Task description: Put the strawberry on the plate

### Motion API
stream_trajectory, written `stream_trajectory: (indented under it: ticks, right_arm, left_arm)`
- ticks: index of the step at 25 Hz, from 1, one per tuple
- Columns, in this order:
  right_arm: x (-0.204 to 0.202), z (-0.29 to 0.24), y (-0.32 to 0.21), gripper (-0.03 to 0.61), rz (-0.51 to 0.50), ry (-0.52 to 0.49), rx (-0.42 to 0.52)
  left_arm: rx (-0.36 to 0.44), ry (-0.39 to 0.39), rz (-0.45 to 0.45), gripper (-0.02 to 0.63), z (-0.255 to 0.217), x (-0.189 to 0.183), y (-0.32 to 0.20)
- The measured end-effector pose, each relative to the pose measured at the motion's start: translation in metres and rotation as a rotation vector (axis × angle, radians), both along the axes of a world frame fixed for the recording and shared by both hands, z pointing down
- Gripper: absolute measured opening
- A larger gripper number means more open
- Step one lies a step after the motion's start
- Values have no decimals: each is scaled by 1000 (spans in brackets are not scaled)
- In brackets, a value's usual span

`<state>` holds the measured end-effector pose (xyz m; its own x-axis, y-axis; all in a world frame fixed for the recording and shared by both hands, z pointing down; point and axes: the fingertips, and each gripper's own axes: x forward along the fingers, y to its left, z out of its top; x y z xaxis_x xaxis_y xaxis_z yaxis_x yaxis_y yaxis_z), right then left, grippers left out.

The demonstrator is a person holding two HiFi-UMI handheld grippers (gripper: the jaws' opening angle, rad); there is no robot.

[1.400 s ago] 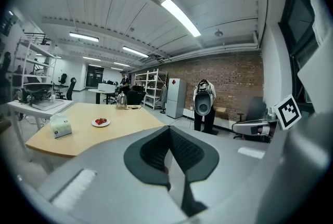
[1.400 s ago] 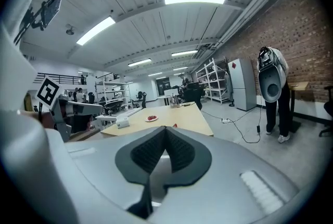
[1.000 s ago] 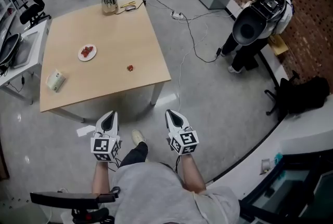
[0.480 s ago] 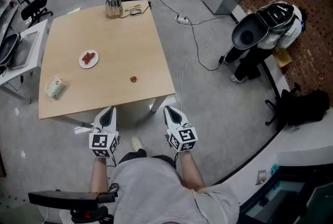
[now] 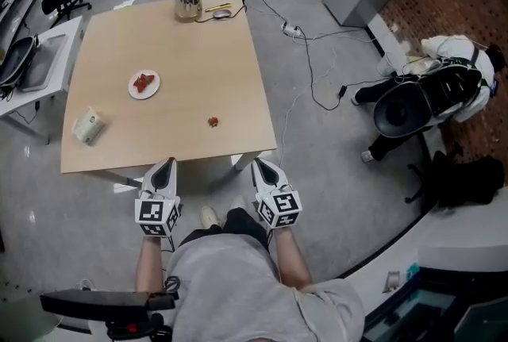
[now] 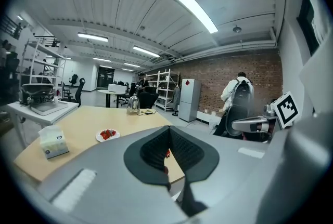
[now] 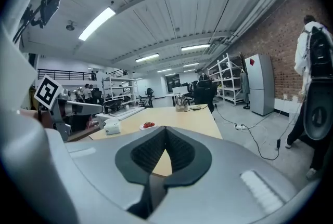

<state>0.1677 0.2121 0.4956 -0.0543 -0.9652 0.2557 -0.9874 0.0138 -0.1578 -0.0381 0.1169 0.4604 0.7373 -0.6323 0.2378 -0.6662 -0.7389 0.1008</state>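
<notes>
A single red strawberry (image 5: 213,121) lies on the wooden table (image 5: 182,55), toward its near right corner. A white plate (image 5: 144,84) holding a few red strawberry pieces sits to the left and farther back. My left gripper (image 5: 165,164) and right gripper (image 5: 260,164) hover side by side just short of the table's near edge, both shut and empty. In the left gripper view the plate (image 6: 107,135) shows left of the jaws, and the strawberry (image 6: 167,154) peeks through the hollow behind the shut tips. The right gripper view shows the plate (image 7: 148,125) far ahead.
A tissue pack (image 5: 88,126) lies at the table's near left, and a metal kettle (image 5: 188,1) stands at the far edge. A person (image 5: 444,86) bends over at the right by the brick wall. Cables (image 5: 309,55) run across the floor, and office chairs stand beyond the table.
Both grippers have moved forward together to the table's near edge. The table now sits closer below me. Both stay shut.
</notes>
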Motion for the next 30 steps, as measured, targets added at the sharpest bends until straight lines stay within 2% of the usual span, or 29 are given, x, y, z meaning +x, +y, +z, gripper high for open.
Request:
stream_trajectory:
  ticks: [16, 26, 30]
  right_arm:
    - [-10, 25, -82, 6, -160, -4, -47]
    - [-2, 72, -133, 6, -215, -7, -147]
    - [-16, 82, -125, 6, -229, -15, -171]
  left_arm:
    - [-48, -17, -144, 20, 23, -19, -40]
    - [-150, -75, -186, 20, 66, -18, -71]
    - [-182, -96, -189, 20, 75, -33, -55]
